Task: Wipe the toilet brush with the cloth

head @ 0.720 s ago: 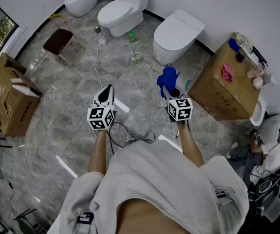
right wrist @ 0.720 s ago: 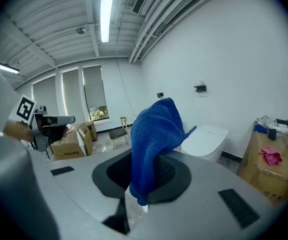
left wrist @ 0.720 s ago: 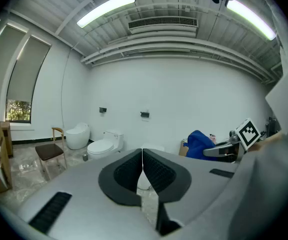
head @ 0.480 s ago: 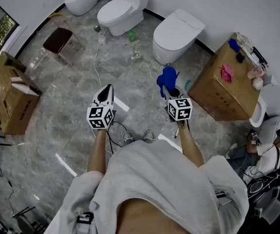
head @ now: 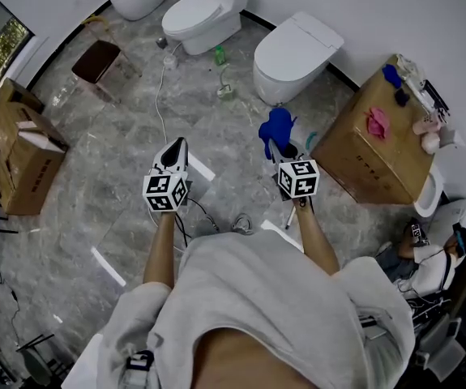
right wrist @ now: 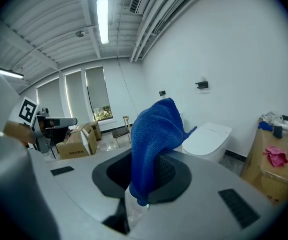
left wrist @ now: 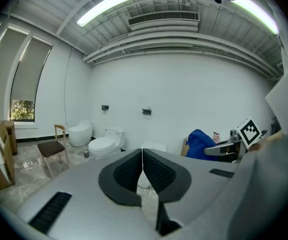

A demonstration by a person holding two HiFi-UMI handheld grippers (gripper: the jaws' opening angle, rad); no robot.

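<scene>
Fingers shut and empty on my left gripper [left wrist: 142, 154]; right gripper [right wrist: 146, 174] pinches the blue cloth [right wrist: 156, 129]. Probable toilet brush [head: 225, 87], upright on the floor, lies ahead between both, about equally near.

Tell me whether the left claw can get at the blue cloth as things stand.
Probably yes. The left claw and the blue cloth, clamped in the right claw, are side by side with open air between them. The left jaws are together, so they must open first.

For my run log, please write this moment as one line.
left gripper: shut, empty | right gripper: shut on cloth | wiping: not begun
</scene>
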